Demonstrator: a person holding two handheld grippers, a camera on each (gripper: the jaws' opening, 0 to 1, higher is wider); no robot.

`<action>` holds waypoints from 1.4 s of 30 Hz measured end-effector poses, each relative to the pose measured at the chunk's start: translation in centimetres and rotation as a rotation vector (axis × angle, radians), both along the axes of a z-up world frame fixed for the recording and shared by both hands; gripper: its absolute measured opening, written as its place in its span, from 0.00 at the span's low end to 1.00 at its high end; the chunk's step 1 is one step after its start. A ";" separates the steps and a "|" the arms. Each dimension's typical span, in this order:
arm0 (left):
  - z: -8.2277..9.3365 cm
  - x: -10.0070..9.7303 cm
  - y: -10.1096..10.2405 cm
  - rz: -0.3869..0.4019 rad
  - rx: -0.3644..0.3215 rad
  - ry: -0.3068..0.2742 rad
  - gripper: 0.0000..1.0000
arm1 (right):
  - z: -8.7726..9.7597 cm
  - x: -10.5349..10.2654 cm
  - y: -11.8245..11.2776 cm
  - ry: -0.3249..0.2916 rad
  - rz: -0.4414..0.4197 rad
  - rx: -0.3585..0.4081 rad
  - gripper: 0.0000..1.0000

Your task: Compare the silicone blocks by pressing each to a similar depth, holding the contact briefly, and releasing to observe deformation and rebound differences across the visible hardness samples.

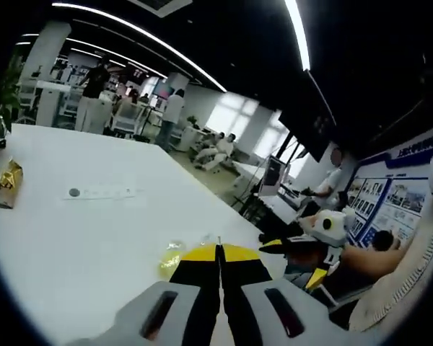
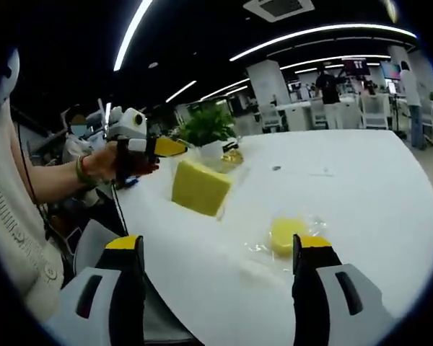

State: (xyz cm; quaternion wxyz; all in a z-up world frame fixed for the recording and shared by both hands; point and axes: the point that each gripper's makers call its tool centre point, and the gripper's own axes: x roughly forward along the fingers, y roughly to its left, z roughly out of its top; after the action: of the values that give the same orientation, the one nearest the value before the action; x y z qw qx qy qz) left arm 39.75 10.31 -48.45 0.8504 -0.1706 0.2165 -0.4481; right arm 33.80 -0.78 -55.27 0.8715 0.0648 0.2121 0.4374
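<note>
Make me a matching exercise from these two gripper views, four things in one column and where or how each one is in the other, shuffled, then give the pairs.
Column one:
1. left gripper
2. right gripper
3. tall yellow block
4. gold packet

Column two:
A. jaws spread wide apart
B. lying near the table's far edge in the left gripper view
C. jaws closed together
D. standing on the white table, in front of the potted plant

Pairs: 1-C, 2-A, 3-D, 4-B
</note>
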 end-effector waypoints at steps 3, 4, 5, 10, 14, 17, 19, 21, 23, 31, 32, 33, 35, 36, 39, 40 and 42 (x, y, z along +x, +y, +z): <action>1.4 -0.8 -0.5 -0.038 0.006 -0.036 0.00 | 0.6 0.6 0.9 -0.009 0.029 0.007 0.79; 1.8 -0.9 -0.6 -0.042 0.005 -0.042 0.00 | 0.7 0.9 1.3 -0.017 0.040 0.007 0.79; 2.1 -1.1 -0.7 -0.053 0.000 -0.045 0.00 | 0.9 1.0 1.6 -0.021 0.047 0.012 0.79; 3.4 -2.0 -1.2 -0.108 0.002 -0.069 0.00 | 1.2 1.9 3.3 -0.011 0.087 0.045 0.79; 4.2 -2.8 -1.8 -0.157 -0.006 -0.081 0.00 | 1.2 2.4 4.7 -0.004 0.124 0.072 0.79; 4.4 -3.2 -2.1 -0.188 -0.011 -0.083 0.00 | 1.2 2.9 5.6 0.006 0.141 0.094 0.78; 4.6 -3.6 -2.3 -0.217 -0.015 -0.086 0.00 | 1.2 3.0 6.3 0.012 0.162 0.111 0.78; 4.6 -3.8 -2.5 -0.231 -0.015 -0.093 0.00 | 1.8 2.9 7.2 0.067 0.178 0.192 0.76; 4.7 -4.1 -2.6 -0.254 -0.023 -0.091 0.00 | 2.3 3.4 7.7 0.073 0.173 0.249 0.76; 5.4 -4.7 -2.8 -0.307 -0.067 -0.092 0.00 | 2.6 3.8 9.2 0.112 0.207 0.356 0.72; 5.5 -4.6 -2.8 -0.305 -0.072 -0.092 0.00 | 2.7 3.8 9.4 0.115 0.213 0.365 0.71; 5.6 -4.8 -2.8 -0.318 -0.080 -0.089 0.00 | 2.8 3.7 9.5 0.114 0.219 0.367 0.70; 5.7 -4.7 -2.7 -0.323 -0.086 -0.086 0.00 | 3.3 3.5 9.8 0.103 0.242 0.397 0.67; 5.7 -4.7 -2.7 -0.324 -0.087 -0.089 0.00 | 3.4 3.3 10.0 0.102 0.258 0.401 0.65; 5.6 -4.4 -2.6 -0.317 -0.081 -0.086 0.00 | 3.9 2.8 10.4 0.088 0.297 0.412 0.55; 5.4 -4.3 -2.5 -0.313 -0.076 -0.086 0.00 | 4.0 2.5 10.4 0.087 0.312 0.416 0.51; 5.4 -4.2 -2.3 -0.311 -0.077 -0.081 0.00 | 3.8 2.4 10.6 0.079 0.313 0.402 0.49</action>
State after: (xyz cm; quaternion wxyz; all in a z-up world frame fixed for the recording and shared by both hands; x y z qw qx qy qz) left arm 35.56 7.96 -43.08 0.7717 -0.1491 0.1885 -0.5888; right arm 36.24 9.82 -51.42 0.7539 0.2203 0.1620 0.5974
